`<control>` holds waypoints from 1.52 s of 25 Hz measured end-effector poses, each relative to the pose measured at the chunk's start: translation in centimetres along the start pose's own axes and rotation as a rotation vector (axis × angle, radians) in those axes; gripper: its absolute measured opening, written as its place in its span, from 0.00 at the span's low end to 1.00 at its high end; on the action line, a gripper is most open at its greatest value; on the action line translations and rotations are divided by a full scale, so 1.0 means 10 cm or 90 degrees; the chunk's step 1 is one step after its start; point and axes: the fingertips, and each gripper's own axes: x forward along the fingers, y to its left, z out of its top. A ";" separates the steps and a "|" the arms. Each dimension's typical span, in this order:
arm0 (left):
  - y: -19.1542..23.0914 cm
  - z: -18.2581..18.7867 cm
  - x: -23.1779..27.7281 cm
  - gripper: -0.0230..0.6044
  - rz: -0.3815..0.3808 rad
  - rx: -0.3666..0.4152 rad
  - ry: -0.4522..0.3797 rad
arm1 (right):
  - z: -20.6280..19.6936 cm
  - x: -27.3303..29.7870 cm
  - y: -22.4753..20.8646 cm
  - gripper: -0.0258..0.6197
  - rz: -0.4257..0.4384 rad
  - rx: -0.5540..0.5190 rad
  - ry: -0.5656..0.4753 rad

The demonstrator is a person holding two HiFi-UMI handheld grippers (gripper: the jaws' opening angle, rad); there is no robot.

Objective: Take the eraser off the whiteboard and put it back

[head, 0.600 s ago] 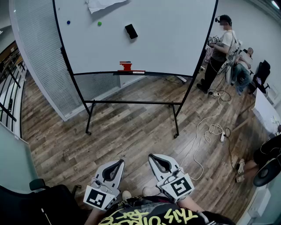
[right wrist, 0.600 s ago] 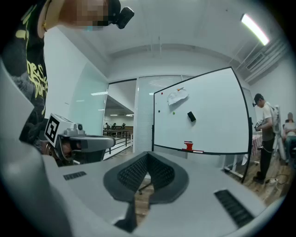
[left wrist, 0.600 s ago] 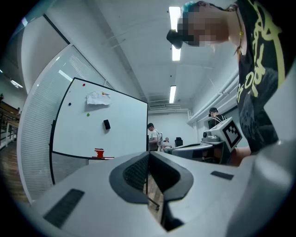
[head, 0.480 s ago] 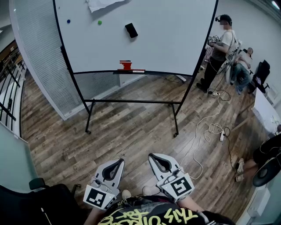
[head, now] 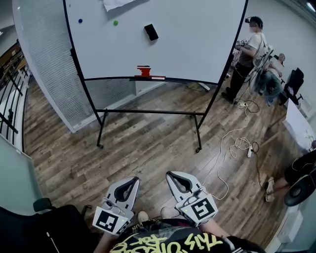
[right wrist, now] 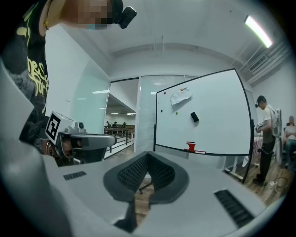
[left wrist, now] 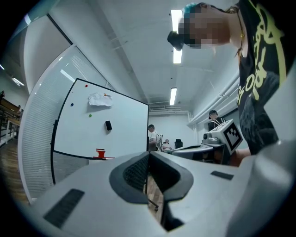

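Note:
A black eraser (head: 151, 31) sticks to the upper middle of the whiteboard (head: 197, 39), far across the floor from me. It also shows as a small dark block in the left gripper view, the eraser (left wrist: 108, 125), and in the right gripper view, the eraser (right wrist: 194, 117). My left gripper (head: 135, 181) and right gripper (head: 168, 174) are held side by side close to my body at the bottom of the head view. Both point level toward the board. Each has its tips together and holds nothing.
A red object (head: 143, 71) sits on the board's tray (head: 148, 79). A paper sheet (head: 116, 4), a green magnet (head: 115, 22) and a blue magnet (head: 80, 21) are on the board. People (head: 247, 54) stand at the right. A white cable (head: 237, 146) lies on the wood floor. A black chair (head: 44, 227) is at my left.
The whiteboard has shifted slightly right and down in the head view. Both grippers stay where they were, shut.

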 end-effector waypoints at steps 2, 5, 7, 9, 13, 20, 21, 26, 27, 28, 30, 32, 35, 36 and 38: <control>0.00 -0.01 -0.03 0.05 -0.006 -0.003 -0.003 | -0.02 0.02 0.05 0.05 0.001 0.004 0.002; 0.00 -0.05 -0.08 0.05 -0.016 -0.004 -0.001 | -0.01 0.05 0.13 0.05 -0.001 0.002 0.004; 0.03 -0.06 -0.11 0.05 -0.019 -0.002 0.006 | 0.00 0.08 0.17 0.06 -0.005 -0.009 0.010; 0.06 -0.07 -0.14 0.05 -0.022 -0.002 0.012 | 0.00 0.09 0.22 0.06 -0.010 -0.022 0.020; 0.13 -0.12 -0.24 0.05 -0.036 -0.004 0.016 | -0.08 0.13 0.32 0.06 -0.030 -0.021 0.037; 0.20 -0.15 -0.38 0.05 -0.058 -0.003 0.026 | -0.21 0.15 0.53 0.06 -0.056 -0.034 0.100; 0.21 -0.16 -0.39 0.05 -0.059 -0.002 0.028 | -0.20 0.15 0.55 0.06 -0.058 -0.036 0.100; 0.17 -0.20 -0.43 0.05 -0.069 -0.013 0.030 | -0.26 0.09 0.61 0.06 -0.069 -0.039 0.119; 0.17 -0.21 -0.43 0.05 -0.071 -0.014 0.031 | -0.27 0.09 0.61 0.06 -0.070 -0.038 0.122; 0.17 -0.21 -0.43 0.05 -0.072 -0.014 0.034 | -0.28 0.09 0.61 0.06 -0.069 -0.037 0.124; 0.19 -0.22 -0.42 0.05 -0.070 -0.016 0.037 | -0.29 0.11 0.61 0.06 -0.065 -0.035 0.130; 0.23 -0.23 -0.41 0.05 -0.063 -0.019 0.039 | -0.31 0.13 0.60 0.06 -0.061 -0.030 0.134; 0.29 -0.25 -0.38 0.05 -0.054 -0.021 0.043 | -0.37 0.22 0.57 0.06 -0.055 -0.022 0.138; 0.32 -0.25 -0.36 0.05 -0.052 -0.020 0.045 | -0.37 0.27 0.56 0.06 -0.051 -0.021 0.137; 0.39 -0.25 -0.31 0.05 -0.048 -0.018 0.045 | -0.37 0.38 0.54 0.06 -0.041 -0.023 0.135</control>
